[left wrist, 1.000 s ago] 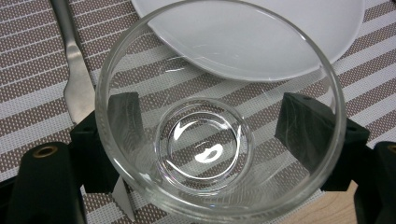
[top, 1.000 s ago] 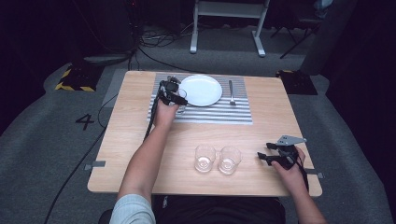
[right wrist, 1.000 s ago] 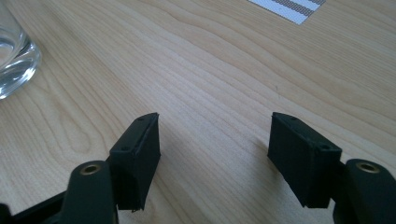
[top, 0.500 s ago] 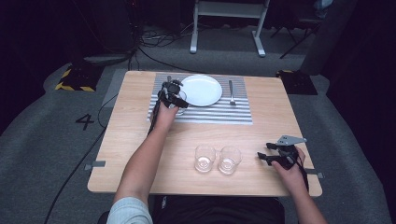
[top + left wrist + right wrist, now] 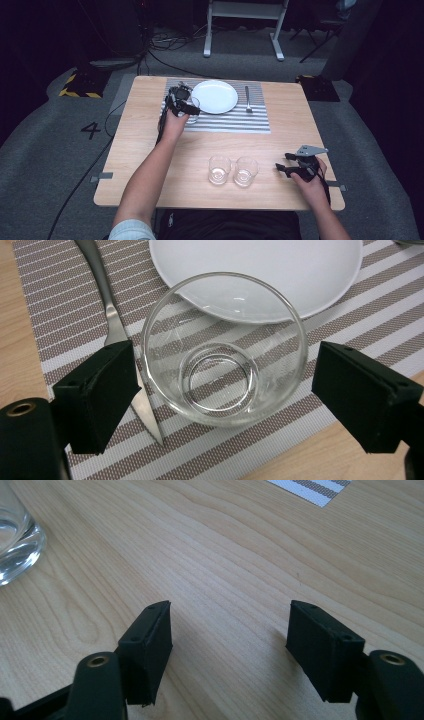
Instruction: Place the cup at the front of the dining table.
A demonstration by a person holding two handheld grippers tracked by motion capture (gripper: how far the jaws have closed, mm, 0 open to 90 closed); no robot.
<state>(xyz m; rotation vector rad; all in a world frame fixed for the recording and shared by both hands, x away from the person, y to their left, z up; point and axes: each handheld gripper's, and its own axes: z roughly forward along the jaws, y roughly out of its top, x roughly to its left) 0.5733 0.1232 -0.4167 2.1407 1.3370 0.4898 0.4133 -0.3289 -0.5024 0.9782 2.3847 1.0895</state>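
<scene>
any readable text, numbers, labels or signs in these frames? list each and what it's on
"4": a dark numeral on the grey carpet floor, left of the light wooden table.
No wording on the black-and-yellow hazard-striped block on the floor; it carries stripes alone.
No print is visible on the clear drinking glass, white round plate or striped grey placemat.

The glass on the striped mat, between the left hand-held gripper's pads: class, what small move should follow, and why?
Probably lift the left hand-held gripper straight up and away. Its jaws have just been opening, the pads stand clear of the glass, and the glass stands upright on the mat beside the plate.
</scene>
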